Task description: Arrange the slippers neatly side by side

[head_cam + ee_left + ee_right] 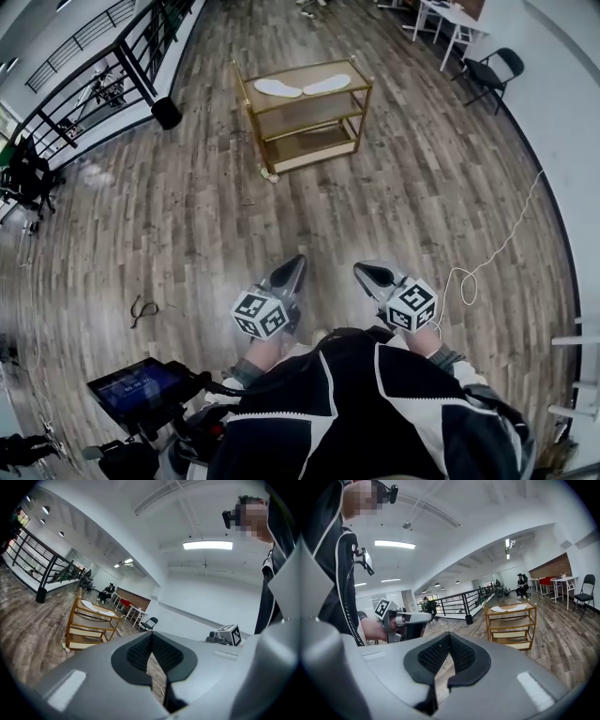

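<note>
Two white slippers lie on the top shelf of a wooden cart (307, 110) far ahead: the left slipper (277, 88) and the right slipper (327, 84), toes angled toward each other. The same pair shows small in the left gripper view as slippers (97, 608) and in the right gripper view as slippers (508, 608). My left gripper (296, 265) and right gripper (364, 272) are held close in front of the person, well short of the cart. Both are shut with nothing between the jaws; the left gripper (151, 637) and right gripper (449, 636) show their pads meeting.
The cart stands alone on a wood plank floor. A black railing (112, 70) runs at the far left. A white table (450, 21) and black chair (492, 73) sit at the far right. A white cable (497, 253) trails on the floor right. A tablet (141, 386) is near left.
</note>
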